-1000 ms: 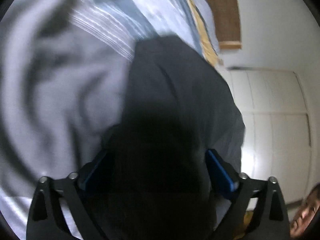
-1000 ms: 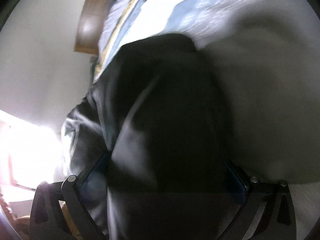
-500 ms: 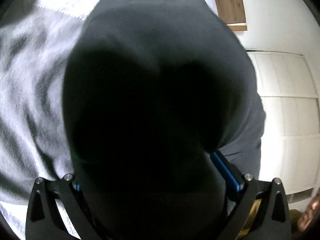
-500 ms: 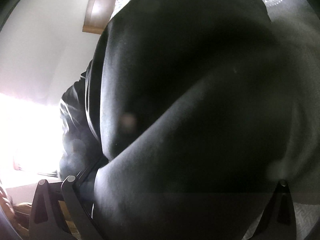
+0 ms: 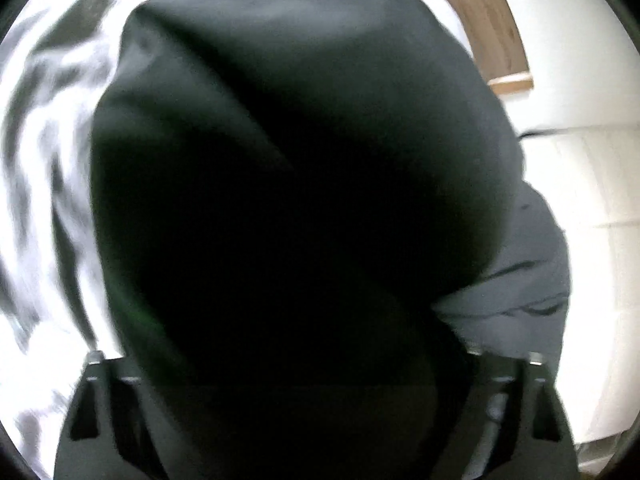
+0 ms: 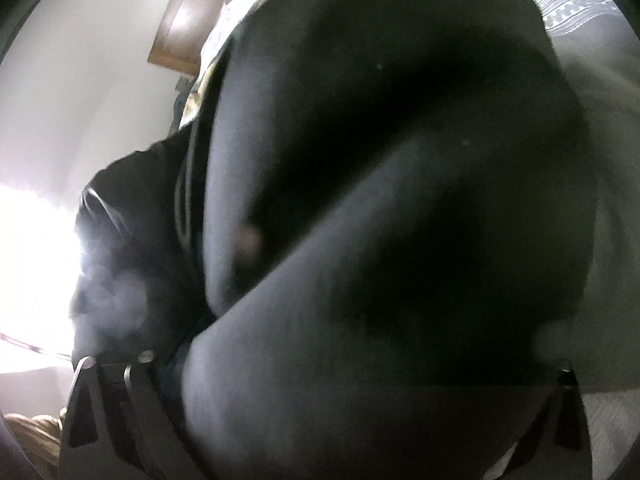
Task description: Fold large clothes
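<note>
Left wrist view. The dark garment [image 5: 288, 184] fills the frame from 6 o'clock up past centre, bulging directly ahead of the left gripper [image 5: 304, 364] and draping over the space between its two fingers. Its bulk runs roughly along the 6-to-12 line, with a greyer fold spilling toward 4 o'clock. The jaws have just been closing, with the cloth between them; the fingertips are buried in fabric, so whether the pads press on it cannot be told. The gripper tilts downward over the bed [image 5: 44, 168], whose pale striped cover shows at 9 o'clock. A wooden headboard [image 5: 480, 20] sits at 1 o'clock and white cupboard doors [image 5: 592, 216] at 3 o'clock.

Right wrist view. The same garment [image 6: 400, 208] again covers the frame, lying straight ahead of the right gripper [image 6: 344, 368] and heaped over its fingers; a crumpled, shinier part hangs at 8 o'clock. These jaws too have just been closing with cloth between them; contact at the pads is hidden. The gripper also tilts downward, with patterned bedding [image 6: 568, 8] at 1 o'clock. Both hands appear equally near the cloth, so the coming fold likely turns on moving the pair together along the garment's long axis.
</note>
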Available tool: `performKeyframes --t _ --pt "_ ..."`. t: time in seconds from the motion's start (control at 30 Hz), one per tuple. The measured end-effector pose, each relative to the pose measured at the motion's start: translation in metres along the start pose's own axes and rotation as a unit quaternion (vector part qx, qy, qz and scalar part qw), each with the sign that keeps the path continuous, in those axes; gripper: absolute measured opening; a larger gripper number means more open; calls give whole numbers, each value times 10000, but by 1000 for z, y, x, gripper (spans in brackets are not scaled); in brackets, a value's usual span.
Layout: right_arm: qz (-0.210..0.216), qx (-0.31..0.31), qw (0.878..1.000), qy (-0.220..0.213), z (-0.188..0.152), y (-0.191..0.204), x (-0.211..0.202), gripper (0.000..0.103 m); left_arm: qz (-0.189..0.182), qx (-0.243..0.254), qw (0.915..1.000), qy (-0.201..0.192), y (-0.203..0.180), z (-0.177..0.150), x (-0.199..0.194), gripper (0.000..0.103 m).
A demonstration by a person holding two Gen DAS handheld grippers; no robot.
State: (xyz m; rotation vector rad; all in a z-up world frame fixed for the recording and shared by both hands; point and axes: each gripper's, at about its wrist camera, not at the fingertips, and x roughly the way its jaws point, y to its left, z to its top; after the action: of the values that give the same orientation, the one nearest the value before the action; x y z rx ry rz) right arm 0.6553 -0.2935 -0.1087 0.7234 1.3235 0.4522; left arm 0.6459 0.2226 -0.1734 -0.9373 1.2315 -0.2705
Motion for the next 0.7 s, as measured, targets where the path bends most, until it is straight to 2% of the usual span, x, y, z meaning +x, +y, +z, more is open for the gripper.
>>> performKeyframes --t 0.03,0.07,0.1,0.17,0.37,0.5,0.7 --pt "99 84 9999 -74 -1 2 -2 71 -135 -106 9999 -15 0 -2 -2 59" --pt "260 216 9993 -133 -3 4 -4 56 -263 -230 9994 -44 -1 -5 -5 50" --pt "315 272 9990 -161 -4 6 -5 45 -354 -345 9987 -83 -1 -7 -8 47" --pt "423 412 9979 -275 -8 17 -9 35 -596 -621 9961 -203 0 -13 -15 38" --pt "849 924 9893 -740 -30 37 -29 26 -1445 -1242 9795 -653 -5 -41 -40 28" --pt "1112 1262 9805 -1015 -41 58 -46 25 -1921 -1611 9643 -847 -11 -55 -57 26" --pt "1648 1611 9646 -1283 -70 93 -75 25 -2381 -1725 9510 -956 -42 -87 -73 24"
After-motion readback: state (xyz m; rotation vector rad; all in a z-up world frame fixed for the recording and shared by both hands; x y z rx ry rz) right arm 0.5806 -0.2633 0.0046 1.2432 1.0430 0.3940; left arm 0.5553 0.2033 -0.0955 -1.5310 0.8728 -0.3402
